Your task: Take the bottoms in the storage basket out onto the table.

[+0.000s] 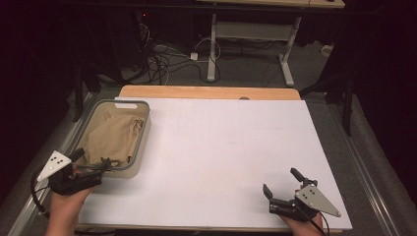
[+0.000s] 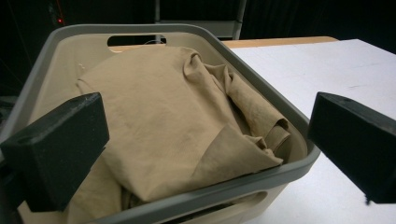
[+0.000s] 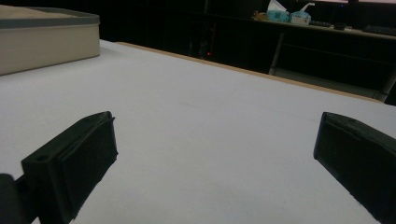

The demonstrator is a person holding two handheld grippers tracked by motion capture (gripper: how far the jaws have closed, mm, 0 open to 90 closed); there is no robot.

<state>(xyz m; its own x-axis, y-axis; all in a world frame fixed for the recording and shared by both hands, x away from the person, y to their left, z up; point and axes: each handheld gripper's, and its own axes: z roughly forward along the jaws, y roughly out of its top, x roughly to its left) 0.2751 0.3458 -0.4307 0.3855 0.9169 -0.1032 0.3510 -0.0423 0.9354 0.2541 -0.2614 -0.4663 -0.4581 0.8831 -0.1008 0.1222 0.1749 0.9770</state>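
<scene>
Tan cloth [image 2: 173, 121] bunched in grey basket [image 2: 299, 163], left claw [image 1: 91, 164] released at its rim (right claw [image 1: 281, 183] released too)

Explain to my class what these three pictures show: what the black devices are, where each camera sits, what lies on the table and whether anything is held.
A person sits at a table and holds a hand-held two-jaw gripper in each hand.

The high view looks down from above. The left gripper is at the near end of a grey basket, and the right gripper rests over the white table sheet.

The other two pictures come from cameras that ride on the grippers, and the black blocks at their lower corners are the jaws. The left gripper view looks into the basket, where a crumpled tan cloth lies. The right gripper view looks across the bare sheet.

Both grippers are open, and nothing is held.
</scene>
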